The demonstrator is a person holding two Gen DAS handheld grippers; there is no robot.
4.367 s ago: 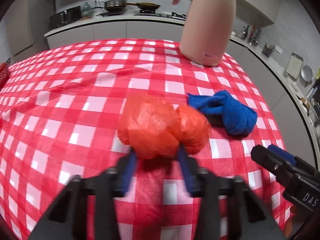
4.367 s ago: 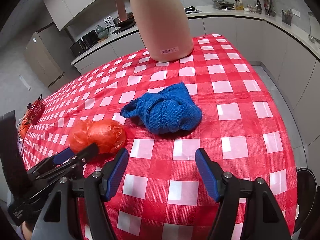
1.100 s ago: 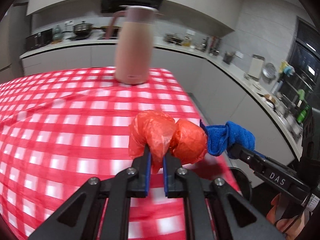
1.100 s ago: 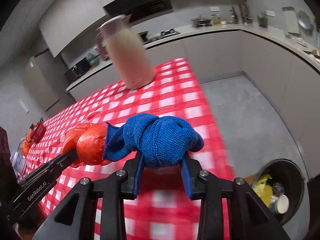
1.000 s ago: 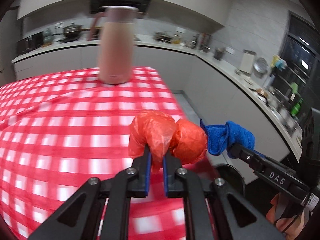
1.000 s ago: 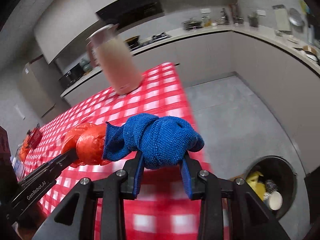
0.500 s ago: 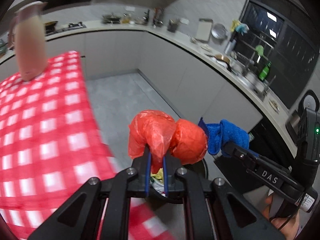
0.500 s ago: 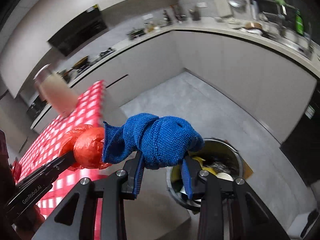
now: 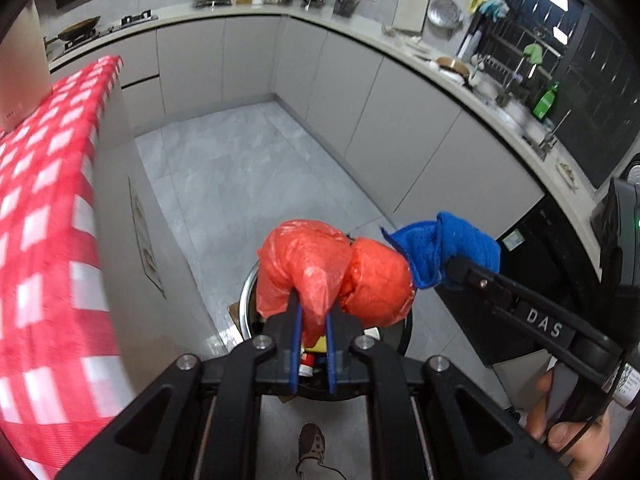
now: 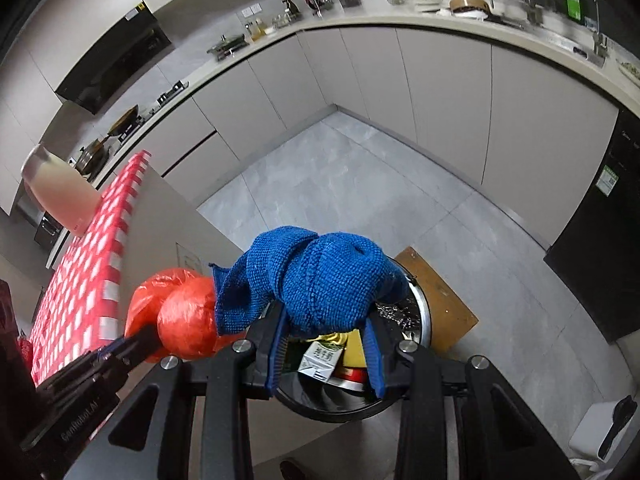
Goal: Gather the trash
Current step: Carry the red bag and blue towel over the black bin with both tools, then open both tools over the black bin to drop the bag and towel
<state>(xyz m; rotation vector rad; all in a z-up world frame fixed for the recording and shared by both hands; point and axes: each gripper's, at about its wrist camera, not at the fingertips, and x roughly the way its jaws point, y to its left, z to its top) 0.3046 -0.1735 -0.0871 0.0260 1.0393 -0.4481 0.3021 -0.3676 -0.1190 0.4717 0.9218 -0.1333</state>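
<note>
Trash: orange plastic bag (image 9: 334,276), crumpled, pinched by a fold between the nearly closed blue fingers of the left gripper (image 9: 313,332). Blue knitted cloth (image 10: 320,280), bunched, clamped between the fingers of the right gripper (image 10: 326,354). Bag and cloth side by side, touching. Both held in the air over a round metal bin (image 10: 420,312) on the grey tiled floor (image 9: 240,168); carton and wrappers visible inside. Red checked tablecloth (image 9: 44,240) off to the left.
</note>
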